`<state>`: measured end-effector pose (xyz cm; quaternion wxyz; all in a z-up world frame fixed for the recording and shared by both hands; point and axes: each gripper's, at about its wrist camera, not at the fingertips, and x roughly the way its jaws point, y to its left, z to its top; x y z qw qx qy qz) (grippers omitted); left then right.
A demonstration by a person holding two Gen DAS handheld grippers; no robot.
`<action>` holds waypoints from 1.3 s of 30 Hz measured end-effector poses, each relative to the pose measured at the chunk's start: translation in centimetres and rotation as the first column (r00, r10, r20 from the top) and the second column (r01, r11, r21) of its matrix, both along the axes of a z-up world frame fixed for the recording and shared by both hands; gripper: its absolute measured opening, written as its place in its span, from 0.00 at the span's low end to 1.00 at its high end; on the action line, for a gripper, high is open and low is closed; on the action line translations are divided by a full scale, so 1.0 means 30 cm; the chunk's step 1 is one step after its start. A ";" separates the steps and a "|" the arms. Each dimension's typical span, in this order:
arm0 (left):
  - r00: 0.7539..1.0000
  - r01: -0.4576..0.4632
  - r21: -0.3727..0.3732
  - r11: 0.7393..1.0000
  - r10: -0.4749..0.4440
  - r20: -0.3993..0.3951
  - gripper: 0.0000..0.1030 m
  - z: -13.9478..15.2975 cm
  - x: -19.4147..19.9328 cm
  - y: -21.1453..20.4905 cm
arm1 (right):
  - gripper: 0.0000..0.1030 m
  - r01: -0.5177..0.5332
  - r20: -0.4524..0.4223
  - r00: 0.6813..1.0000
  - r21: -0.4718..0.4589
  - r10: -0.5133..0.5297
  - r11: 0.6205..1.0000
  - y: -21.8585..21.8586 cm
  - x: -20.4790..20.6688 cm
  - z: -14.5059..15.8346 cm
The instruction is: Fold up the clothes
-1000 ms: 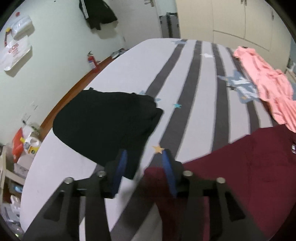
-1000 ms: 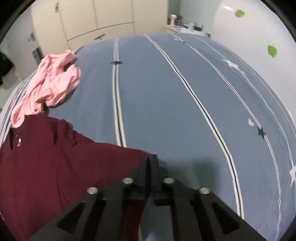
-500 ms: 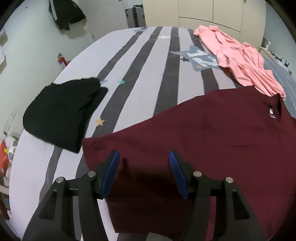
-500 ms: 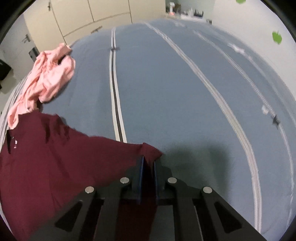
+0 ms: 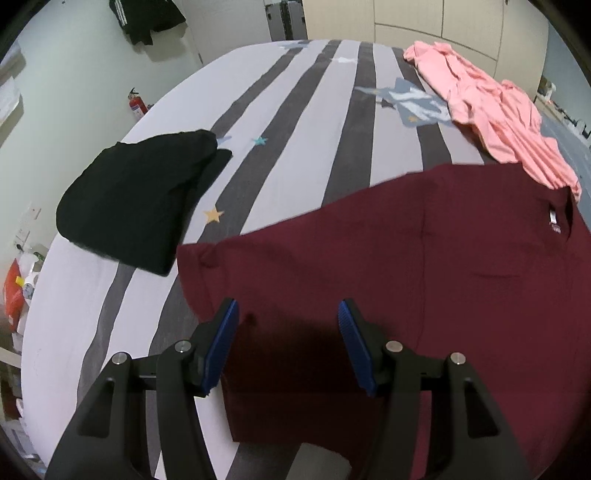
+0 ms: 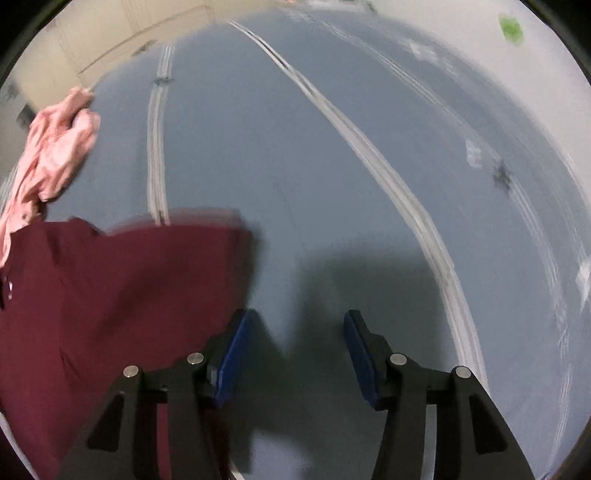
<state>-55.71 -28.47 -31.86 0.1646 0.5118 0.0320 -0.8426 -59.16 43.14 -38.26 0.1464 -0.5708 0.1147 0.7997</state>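
Maroon shirt [image 5: 406, 266] spread flat on the bed [image 5: 295, 122], both grippers wide open and empty.

Left gripper [image 5: 288, 328] hovers over the shirt's near left part, right gripper [image 6: 295, 343] beside its right edge; any next fold is best judged by pinching matched edges and keeping the cloth taut; collar label faces up; black garment [image 5: 136, 195] lies folded, pink garment [image 5: 491, 114] crumpled.

Striped bed [image 5: 343, 122], cream wardrobe doors [image 5: 443, 29], pale-green wall [image 5: 74, 81].
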 end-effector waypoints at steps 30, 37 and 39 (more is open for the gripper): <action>1.000 0.002 0.066 0.998 0.000 -0.026 0.52 0.012 0.221 0.041 | 0.05 -0.231 -0.211 0.948 0.053 0.236 0.972 -0.194 0.236 0.123; 0.999 -0.036 0.077 0.996 0.037 -0.008 0.52 0.002 0.238 0.018 | 0.09 -0.279 -0.171 0.943 0.064 0.286 0.958 -0.178 0.317 0.197; 1.000 -0.028 0.080 0.996 0.029 -0.005 0.52 -0.001 0.236 0.025 | 0.09 -0.241 -0.040 0.969 0.059 0.244 0.969 -0.131 0.340 0.099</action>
